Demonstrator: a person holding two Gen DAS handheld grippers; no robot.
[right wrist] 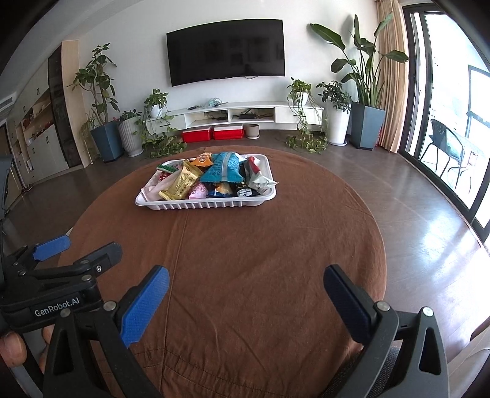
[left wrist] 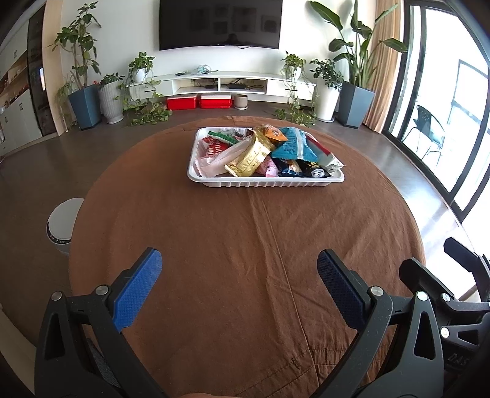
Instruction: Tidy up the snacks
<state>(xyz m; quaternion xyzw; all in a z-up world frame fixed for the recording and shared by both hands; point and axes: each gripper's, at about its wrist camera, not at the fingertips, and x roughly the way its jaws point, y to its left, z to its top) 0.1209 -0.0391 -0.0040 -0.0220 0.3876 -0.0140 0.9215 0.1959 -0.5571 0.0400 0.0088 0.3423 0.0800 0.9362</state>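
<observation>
Left wrist view looks across a round table draped in a brown cloth (left wrist: 245,238), creased down its middle, which fills most of the frame; beyond it on the far wall hangs a dark television (left wrist: 220,23) above a low white media shelf (left wrist: 220,81), with potted plants (left wrist: 81,61) standing at both ends and two red boxes (left wrist: 199,101) on the floor beneath; glass doors (left wrist: 444,107) run along the right side; on the far half of the cloth, well apart from both tools, sits a white ribbed tray (left wrist: 266,183) heaped with snack packets, a gold packet (left wrist: 251,156) lying diagonally over the pile and a teal packet (left wrist: 294,144) just beside it toward the right; a grey round stool (left wrist: 62,223) shows past the table's left edge; the left gripper (left wrist: 239,275) hovers over the near cloth with its blue-padded fingers spread wide and nothing between them; right wrist view shows the same tray (right wrist: 208,203) ahead and to the left, again on the far part of the cloth, the gold packet (right wrist: 180,183) at its near left and the teal packet (right wrist: 222,168) on top; the right gripper (right wrist: 245,294) is likewise splayed wide and holds nothing, while the left one (right wrist: 52,245) shows at the left edge.
</observation>
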